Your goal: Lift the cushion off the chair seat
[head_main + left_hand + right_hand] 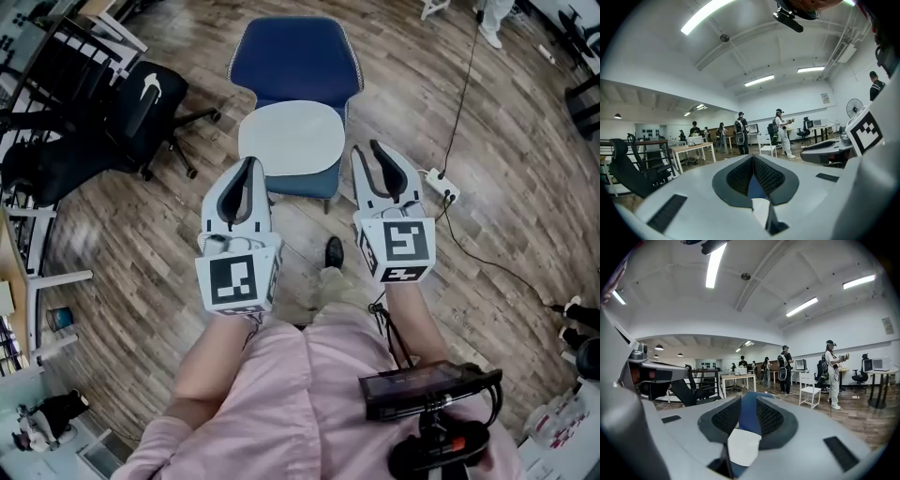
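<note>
A pale grey-white cushion [291, 136] lies flat on the seat of a blue chair [298, 56] straight ahead in the head view. My left gripper [249, 165] hovers at the cushion's front left corner, its dark pads closed tip to tip and holding nothing. My right gripper [366, 148] hangs just off the cushion's right edge with a narrow gap between its fingers. In the left gripper view, the left gripper [753, 157] shows a sliver of cushion [759, 208] below its closed tips. In the right gripper view, the right gripper [747, 397] frames the chair [749, 416] and cushion [744, 446].
A black office chair [141, 112] stands to the left of the blue chair. A white power strip [441, 186] with trailing cables lies on the wood floor at the right. My shoe [334, 251] is just before the chair. Tables and several people stand far off [783, 364].
</note>
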The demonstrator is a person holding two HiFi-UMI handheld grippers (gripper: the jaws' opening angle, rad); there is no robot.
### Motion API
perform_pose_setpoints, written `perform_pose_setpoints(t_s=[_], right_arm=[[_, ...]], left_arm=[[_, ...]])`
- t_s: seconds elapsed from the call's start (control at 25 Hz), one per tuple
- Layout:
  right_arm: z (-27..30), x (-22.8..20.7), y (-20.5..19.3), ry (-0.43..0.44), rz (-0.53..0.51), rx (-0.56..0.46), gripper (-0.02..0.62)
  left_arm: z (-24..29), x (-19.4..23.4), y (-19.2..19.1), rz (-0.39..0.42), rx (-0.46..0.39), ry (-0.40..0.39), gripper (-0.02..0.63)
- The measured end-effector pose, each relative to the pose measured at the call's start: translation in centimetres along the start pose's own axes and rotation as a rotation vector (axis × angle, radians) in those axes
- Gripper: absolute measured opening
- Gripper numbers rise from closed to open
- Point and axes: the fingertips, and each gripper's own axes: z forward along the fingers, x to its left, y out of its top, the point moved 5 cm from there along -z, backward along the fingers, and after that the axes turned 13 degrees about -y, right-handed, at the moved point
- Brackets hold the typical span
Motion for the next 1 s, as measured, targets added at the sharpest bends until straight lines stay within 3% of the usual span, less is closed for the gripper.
perform_pose_setpoints(t_s=[0.24,0.44,1.0], right_arm=[[5.2,-2.5,3.5,0.023,-0.006,-0.067,0.098],[8.2,-3.1,5.4,0.034,-0.031,-0.102,0.098],[17.1,-3.0,2.3,-0.008,-0.027,0.028,0.1]], left_arm=[[4.6,1.6,3.1,0.028,-0.043,0.041,0.014],[6.5,3.6,3.6,0.021,-0.07,0.083,0.014],[14.1,9.7,-1.0,-0.009,0.046,0.048,0.014]])
